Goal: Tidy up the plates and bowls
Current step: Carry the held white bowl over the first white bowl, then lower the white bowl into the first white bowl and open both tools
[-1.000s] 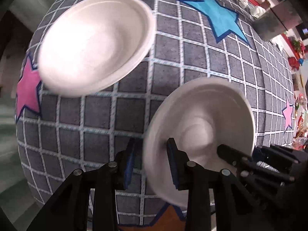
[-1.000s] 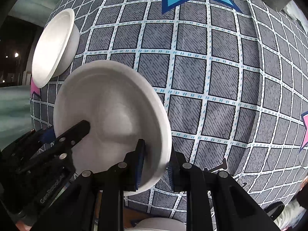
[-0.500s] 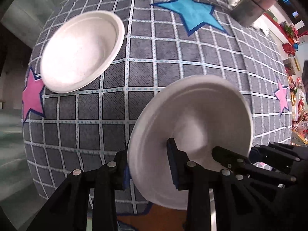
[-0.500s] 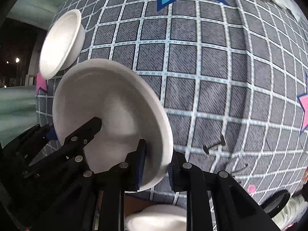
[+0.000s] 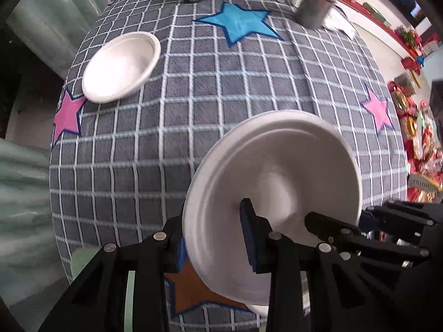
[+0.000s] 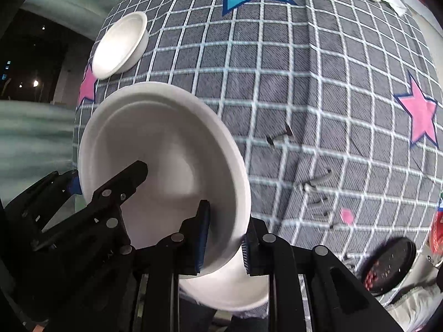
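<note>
A plain white plate [image 5: 277, 171], shallow with a raised rim, is tilted above the checked tablecloth [image 5: 221, 83]; the left gripper [image 5: 213, 238] and right gripper [image 6: 225, 238] each pinch its rim; another white dish [image 6: 229, 287] below it is mostly hidden; a bowl [image 5: 121, 66] sits far off.

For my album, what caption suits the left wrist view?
Both grippers, left and right, clamp one white plate above the star-patterned tablecloth; another plate rests beyond.

Checked table [image 5: 249, 88] with white bowl [image 5: 121, 66]
</note>
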Demonstrator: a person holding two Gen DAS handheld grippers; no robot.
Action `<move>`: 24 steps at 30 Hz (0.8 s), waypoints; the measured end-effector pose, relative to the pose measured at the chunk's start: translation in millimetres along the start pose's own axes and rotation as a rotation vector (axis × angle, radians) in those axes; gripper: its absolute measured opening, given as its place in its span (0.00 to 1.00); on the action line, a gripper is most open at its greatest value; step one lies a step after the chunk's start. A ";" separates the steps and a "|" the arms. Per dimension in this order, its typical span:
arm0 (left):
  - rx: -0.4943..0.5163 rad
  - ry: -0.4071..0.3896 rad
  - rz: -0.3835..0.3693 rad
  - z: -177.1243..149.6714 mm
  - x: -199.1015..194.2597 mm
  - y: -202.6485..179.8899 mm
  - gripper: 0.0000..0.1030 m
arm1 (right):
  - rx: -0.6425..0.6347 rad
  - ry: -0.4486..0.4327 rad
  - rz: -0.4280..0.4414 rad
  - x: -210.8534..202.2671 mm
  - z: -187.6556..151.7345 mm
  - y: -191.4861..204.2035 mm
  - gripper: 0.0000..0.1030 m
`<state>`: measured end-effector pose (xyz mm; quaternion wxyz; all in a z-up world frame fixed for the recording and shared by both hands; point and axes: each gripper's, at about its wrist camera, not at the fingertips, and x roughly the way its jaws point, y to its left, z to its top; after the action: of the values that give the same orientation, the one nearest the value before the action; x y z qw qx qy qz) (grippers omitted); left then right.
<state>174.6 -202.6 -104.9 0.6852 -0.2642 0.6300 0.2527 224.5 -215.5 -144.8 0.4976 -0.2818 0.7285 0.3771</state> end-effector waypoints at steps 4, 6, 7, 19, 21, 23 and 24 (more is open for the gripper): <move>0.016 0.016 0.007 -30.3 -3.5 -26.7 0.35 | -0.007 0.011 -0.007 -10.5 -24.1 -20.1 0.22; 0.015 0.026 0.010 -43.9 -2.9 -31.4 0.35 | -0.007 0.020 -0.007 -11.9 -41.4 -28.2 0.22; 0.015 0.032 0.011 -50.9 -2.4 -33.8 0.35 | -0.006 0.026 -0.006 -12.4 -50.1 -33.3 0.22; 0.007 0.065 0.078 -88.1 8.6 -41.8 0.58 | -0.020 0.051 -0.019 -1.3 -84.0 -48.6 0.22; -0.009 0.059 0.080 -90.7 5.0 -37.5 0.74 | -0.022 0.048 -0.032 0.4 -81.8 -48.2 0.22; -0.028 0.047 0.074 -93.5 -0.9 -32.3 0.76 | -0.012 0.046 -0.027 -6.7 -85.8 -57.4 0.23; -0.035 0.042 0.073 -95.8 -5.1 -29.1 0.76 | -0.007 0.043 -0.025 -10.5 -88.5 -61.8 0.29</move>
<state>124.1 -289.1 -104.9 0.6575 -0.2583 0.6487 0.2830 231.3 -323.1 -132.1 0.4856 -0.3006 0.7341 0.3674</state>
